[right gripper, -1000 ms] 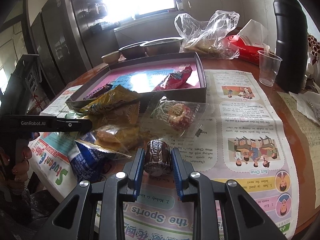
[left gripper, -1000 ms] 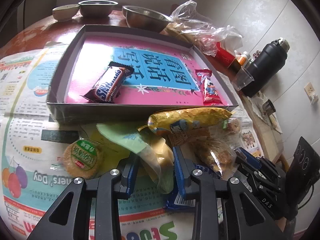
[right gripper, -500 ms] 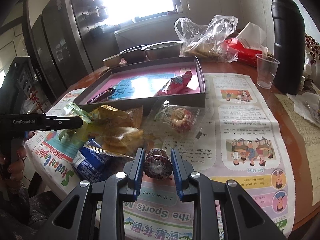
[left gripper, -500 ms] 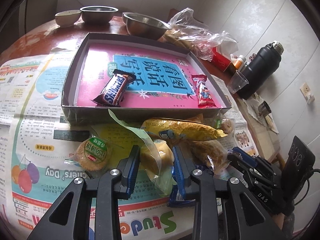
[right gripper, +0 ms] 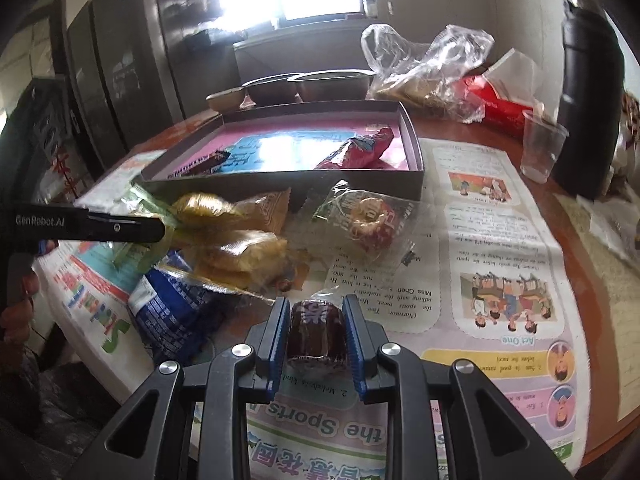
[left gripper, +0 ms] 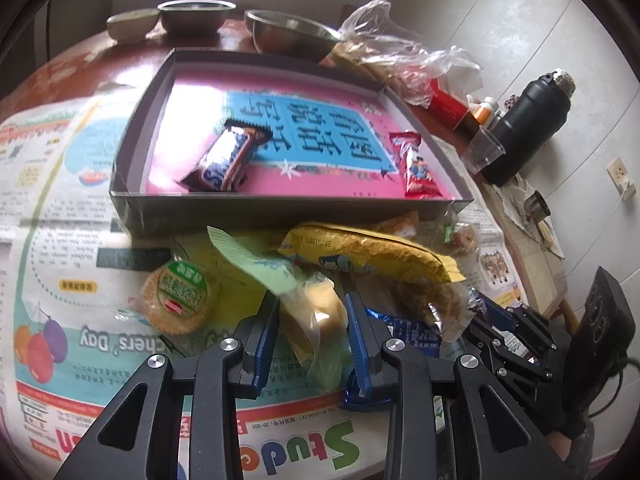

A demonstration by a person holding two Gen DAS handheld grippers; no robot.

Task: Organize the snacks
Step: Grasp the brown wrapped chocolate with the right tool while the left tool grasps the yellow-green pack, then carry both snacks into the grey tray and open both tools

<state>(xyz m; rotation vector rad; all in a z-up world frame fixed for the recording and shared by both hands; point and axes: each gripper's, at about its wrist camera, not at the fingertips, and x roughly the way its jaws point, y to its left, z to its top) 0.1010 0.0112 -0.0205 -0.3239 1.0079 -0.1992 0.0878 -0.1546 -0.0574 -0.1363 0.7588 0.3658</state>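
Note:
My left gripper (left gripper: 310,312) is shut on a clear-wrapped yellow cake (left gripper: 316,312) with a pale green flap, held just above the snack pile. My right gripper (right gripper: 316,320) is shut on a small dark brown wrapped cake (right gripper: 316,334). Ahead lies the shallow grey box (left gripper: 280,210) with a pink and blue bottom, holding a Snickers bar (left gripper: 228,156) and a red packet (left gripper: 416,164). In front of the box sit a yellow bag (left gripper: 372,252), a round green-labelled biscuit (left gripper: 180,298) and a blue packet (left gripper: 404,330).
Newspaper (left gripper: 60,208) covers the round table. Behind the box stand metal bowls (left gripper: 288,34), a clear plastic bag (left gripper: 400,64), a red carton (left gripper: 448,100), a plastic cup (left gripper: 482,152) and a black flask (left gripper: 528,124). A donut snack (right gripper: 368,220) lies by the box's near wall.
Both grippers have lifted a little with their snacks still held. The left gripper's yellow cake has come up off the pile, and the box sits farther off in its view.

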